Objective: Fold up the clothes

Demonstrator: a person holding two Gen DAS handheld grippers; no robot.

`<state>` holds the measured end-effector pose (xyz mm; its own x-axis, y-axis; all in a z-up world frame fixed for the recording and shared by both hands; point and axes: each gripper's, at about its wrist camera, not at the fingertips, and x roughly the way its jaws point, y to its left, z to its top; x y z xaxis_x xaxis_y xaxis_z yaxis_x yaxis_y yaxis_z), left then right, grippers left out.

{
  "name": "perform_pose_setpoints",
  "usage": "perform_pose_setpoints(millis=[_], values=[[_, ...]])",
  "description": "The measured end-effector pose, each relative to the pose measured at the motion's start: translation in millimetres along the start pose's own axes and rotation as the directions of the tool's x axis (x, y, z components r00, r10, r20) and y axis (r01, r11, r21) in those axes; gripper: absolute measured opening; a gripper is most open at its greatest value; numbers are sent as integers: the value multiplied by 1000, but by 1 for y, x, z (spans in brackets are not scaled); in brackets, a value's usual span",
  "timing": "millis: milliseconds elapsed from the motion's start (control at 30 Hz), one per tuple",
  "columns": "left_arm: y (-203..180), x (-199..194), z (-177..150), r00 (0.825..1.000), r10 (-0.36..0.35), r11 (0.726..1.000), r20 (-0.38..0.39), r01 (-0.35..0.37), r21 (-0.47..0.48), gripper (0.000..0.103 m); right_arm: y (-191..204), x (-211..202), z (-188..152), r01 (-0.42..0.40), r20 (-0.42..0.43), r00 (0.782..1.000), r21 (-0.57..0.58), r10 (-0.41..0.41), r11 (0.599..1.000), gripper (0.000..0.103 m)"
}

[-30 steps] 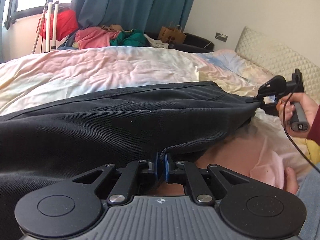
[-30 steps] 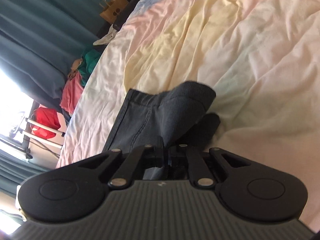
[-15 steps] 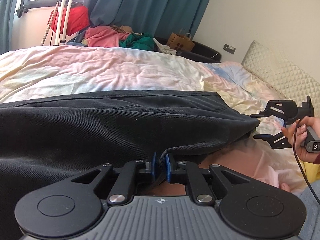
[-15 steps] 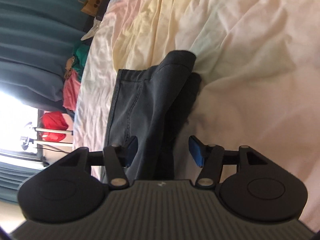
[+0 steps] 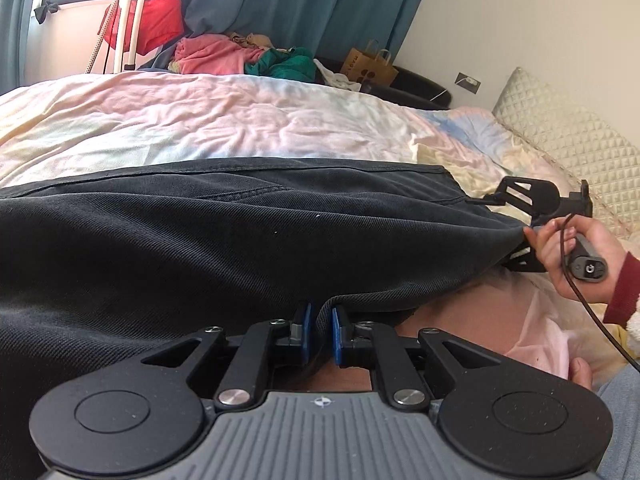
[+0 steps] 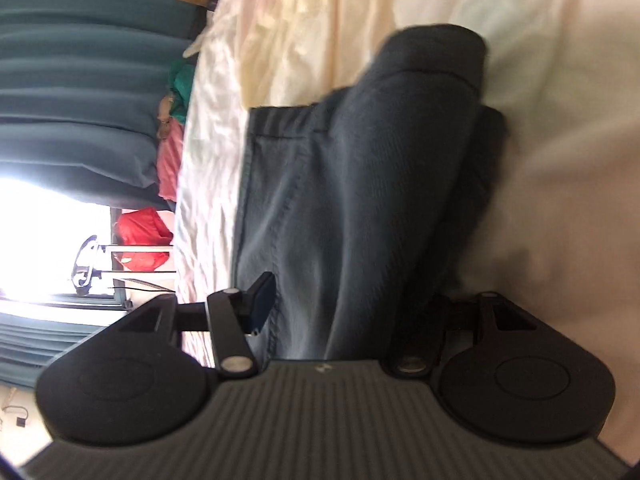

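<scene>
Currently the left gripper (image 5: pixel 319 334) pinches the near hem of the dark trousers (image 5: pixel 224 240), which lie on the bed (image 5: pixel 240 120). Right gripper (image 6: pixel 352 308) has just been opening, spread over the cloth; its right pad is hidden in blur.

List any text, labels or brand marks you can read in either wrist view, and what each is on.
No text is readable.
Paper bag by the curtain: dark print and dots, too small to read.
Left tongs housing: a small round crosshair mark, no letters.
Right tongs housing: a faint mark, blurred.
</scene>
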<state>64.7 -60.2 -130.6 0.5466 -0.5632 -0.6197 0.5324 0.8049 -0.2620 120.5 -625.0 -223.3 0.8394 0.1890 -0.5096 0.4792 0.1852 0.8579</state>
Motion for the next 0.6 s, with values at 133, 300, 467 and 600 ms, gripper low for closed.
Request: perform_pose_setpoints(millis=[133, 300, 467, 600], values=[[1, 1, 1, 1000, -8, 1000, 10, 8, -17, 10, 15, -18, 3, -174, 72, 981, -68, 178, 982, 60], [0, 1, 1, 1000, -14, 1000, 28, 15, -27, 11, 25, -47, -1, -249, 195, 943, -120, 269, 961, 60], [-3, 4, -1, 1000, -3, 1000, 12, 3, -8, 15, -3, -36, 10, -43, 85, 995, -7, 44, 999, 59], [-4, 5, -2, 1000, 4, 1000, 9, -4, -1, 16, 0, -30, 5, -54, -13, 998, -31, 54, 998, 59]])
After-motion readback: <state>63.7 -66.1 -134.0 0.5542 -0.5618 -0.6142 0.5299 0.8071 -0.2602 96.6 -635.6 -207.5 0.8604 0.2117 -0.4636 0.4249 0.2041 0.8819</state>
